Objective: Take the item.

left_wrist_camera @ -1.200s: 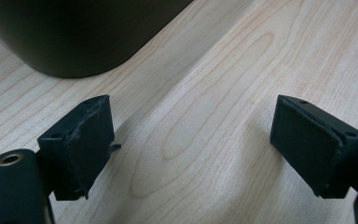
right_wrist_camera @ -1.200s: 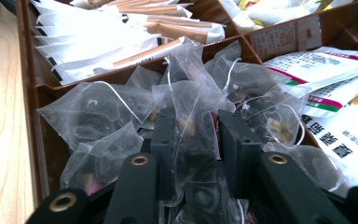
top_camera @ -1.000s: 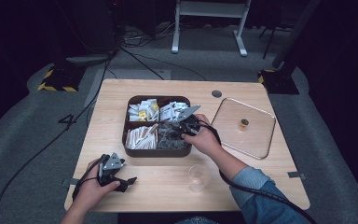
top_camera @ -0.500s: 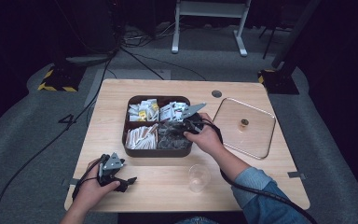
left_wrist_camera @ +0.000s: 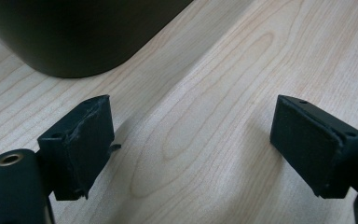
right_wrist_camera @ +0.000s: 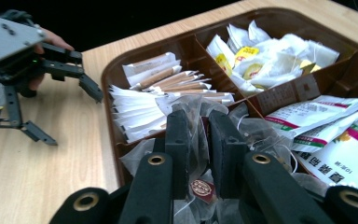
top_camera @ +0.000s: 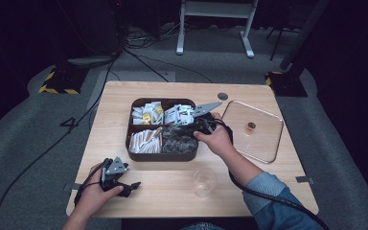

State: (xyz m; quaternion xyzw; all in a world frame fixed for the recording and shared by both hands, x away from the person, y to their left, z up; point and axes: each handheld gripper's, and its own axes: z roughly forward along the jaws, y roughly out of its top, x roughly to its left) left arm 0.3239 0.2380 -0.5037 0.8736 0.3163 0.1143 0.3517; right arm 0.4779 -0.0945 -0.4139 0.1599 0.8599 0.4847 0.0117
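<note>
While the left gripper [top_camera: 133,186] rests on the pale wood-grain table [top_camera: 278,182] near its front left corner, its two black foam-faced jaws stand wide apart with bare wood between them. Just beyond it sits a dark brown tray [top_camera: 159,155] with rounded corners, split into four compartments: paper sachets in the far left one, slim paper sticks [right_wrist_camera: 144,105] in the near left one, glossy printed packets [right_wrist_camera: 326,126] in the far right one, and gauzy mesh tea bags in the near right one. Over that near right compartment, the right gripper [right_wrist_camera: 198,135] has its jaws pinched shut on a translucent mesh tea bag [right_wrist_camera: 191,112], whose small round tag [right_wrist_camera: 201,187] hangs between them. A clear glass [top_camera: 204,182] stands near the table's front edge, and a clear, square lid [top_camera: 263,139] with a small knob lies towards the right edge.
</note>
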